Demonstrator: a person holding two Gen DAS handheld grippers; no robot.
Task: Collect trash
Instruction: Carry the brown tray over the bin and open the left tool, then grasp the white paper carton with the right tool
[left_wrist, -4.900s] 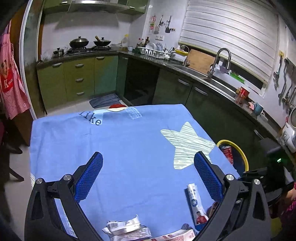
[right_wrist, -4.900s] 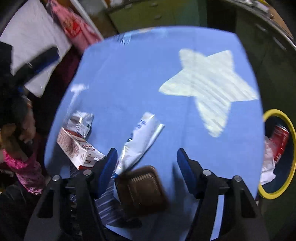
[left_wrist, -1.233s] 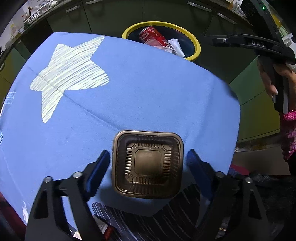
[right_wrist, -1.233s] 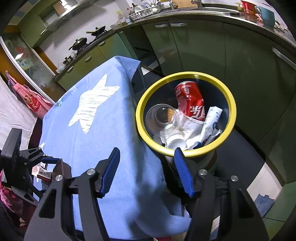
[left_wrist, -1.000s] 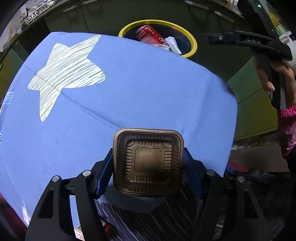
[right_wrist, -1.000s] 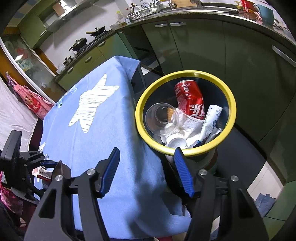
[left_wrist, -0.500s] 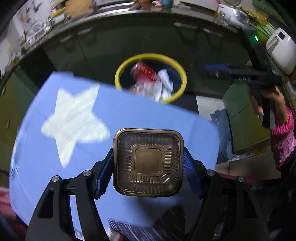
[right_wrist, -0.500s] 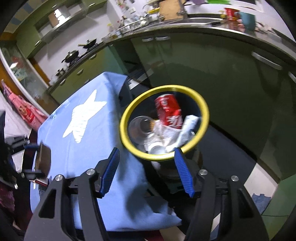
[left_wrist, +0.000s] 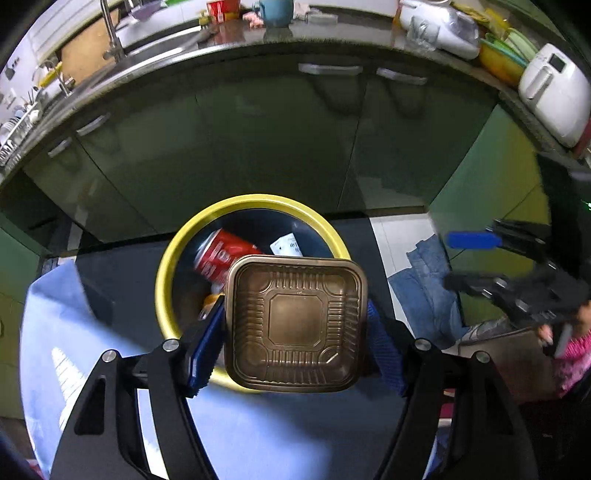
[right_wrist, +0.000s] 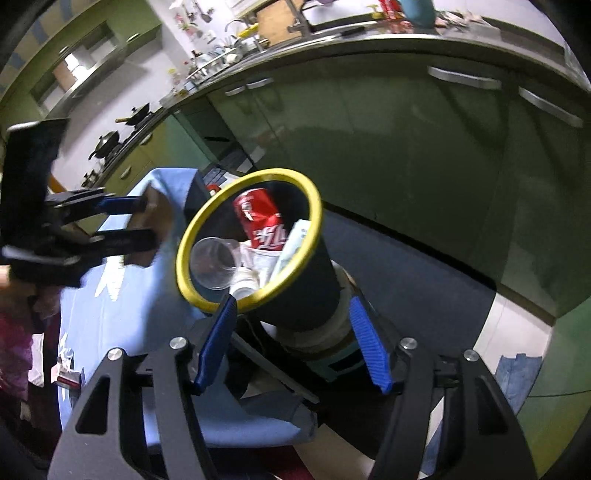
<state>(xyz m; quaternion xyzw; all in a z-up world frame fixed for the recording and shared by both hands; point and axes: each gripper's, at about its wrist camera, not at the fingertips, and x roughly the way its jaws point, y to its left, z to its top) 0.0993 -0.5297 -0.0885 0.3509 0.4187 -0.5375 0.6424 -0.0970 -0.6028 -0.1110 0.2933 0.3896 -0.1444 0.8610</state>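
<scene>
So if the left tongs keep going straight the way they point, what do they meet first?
Probably the open mouth of the yellow-rimmed black bin, onto the red drink can; depth is unclear. They grip the brown square plastic tray.

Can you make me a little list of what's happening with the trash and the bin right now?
Held item: square brown plastic tray, clamped between the left gripper fingers
Where it is: over the near rim of the yellow-rimmed dark trash bin
Already in bin: red soda can, clear plastic cup, white wrappers
Right gripper: open, holding nothing, beside the bin
Under the bin's near side: blue tablecloth
</scene>
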